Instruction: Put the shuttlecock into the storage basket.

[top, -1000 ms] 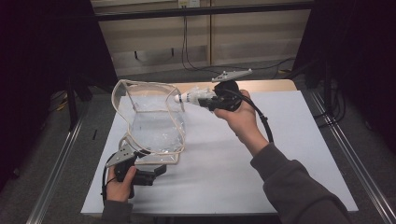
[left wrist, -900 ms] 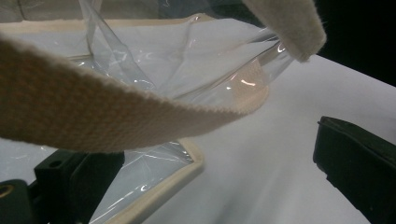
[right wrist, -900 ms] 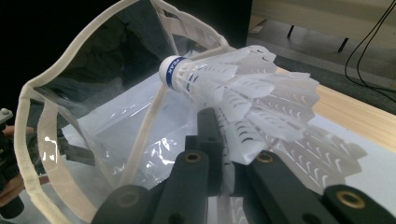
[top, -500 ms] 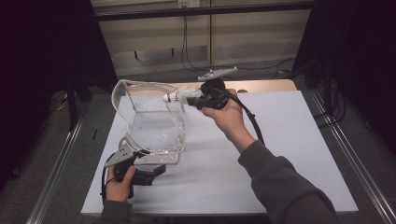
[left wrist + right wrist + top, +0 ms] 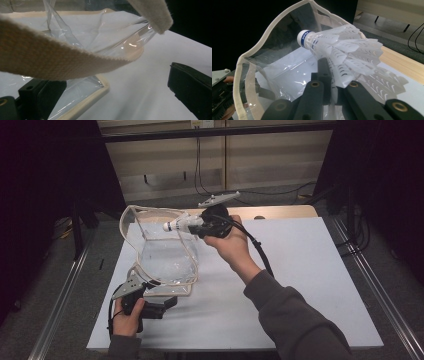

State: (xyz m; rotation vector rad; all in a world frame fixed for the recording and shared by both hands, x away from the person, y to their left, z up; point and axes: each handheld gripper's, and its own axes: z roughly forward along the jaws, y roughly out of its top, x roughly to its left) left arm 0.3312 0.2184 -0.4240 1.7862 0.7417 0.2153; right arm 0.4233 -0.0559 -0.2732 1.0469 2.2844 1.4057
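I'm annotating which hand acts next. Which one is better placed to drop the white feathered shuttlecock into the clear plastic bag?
Right. The right gripper is shut on the white feathered shuttlecock, cork at the clear plastic bag mouth. The left gripper sits by the bag's bottom corner.

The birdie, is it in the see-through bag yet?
Not yet. Picked up already: the right gripper is shut on the shuttlecock, cork end at the clear bag's open top. The left gripper sits at the bag's bottom edge. Dropping it in is left.
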